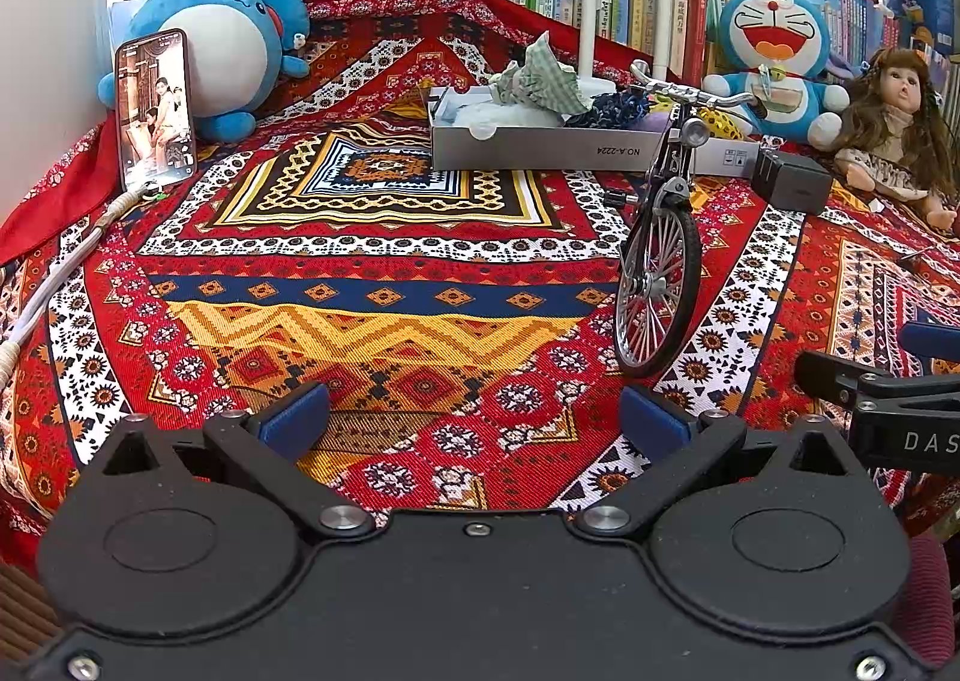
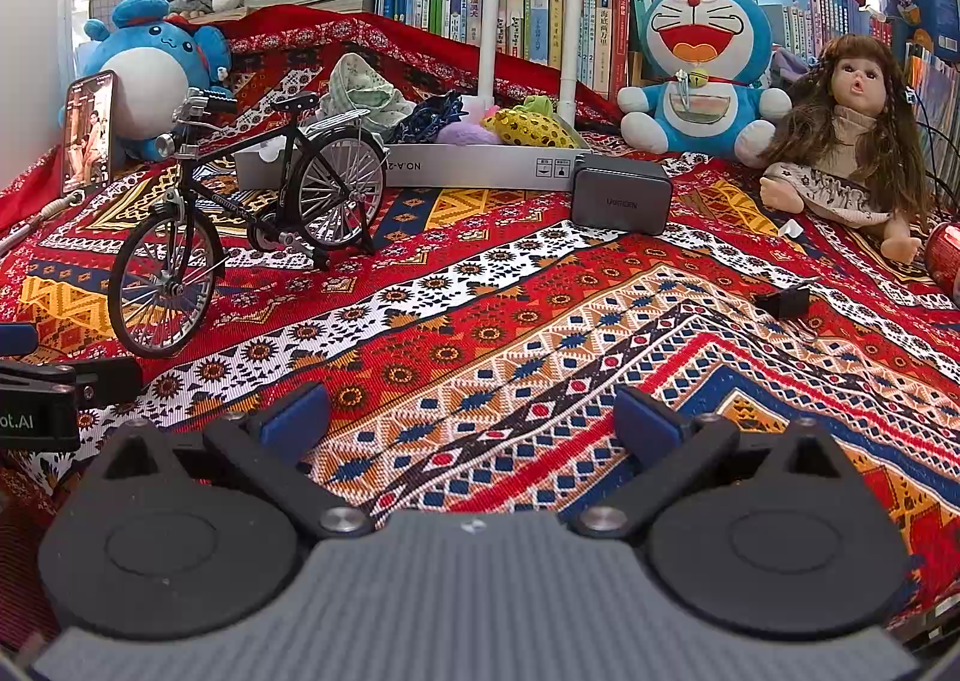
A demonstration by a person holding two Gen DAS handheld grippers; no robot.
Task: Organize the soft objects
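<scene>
Right then, both the left gripper and the right gripper were wide open and empty, the soft cloths lay far off in the gray box, and reaching there could knock over the toy bike.

Home, probably a kid's room or study: packed bookshelf, plush toys, doll, patterned cloth over the surface, phone propped up.
</scene>
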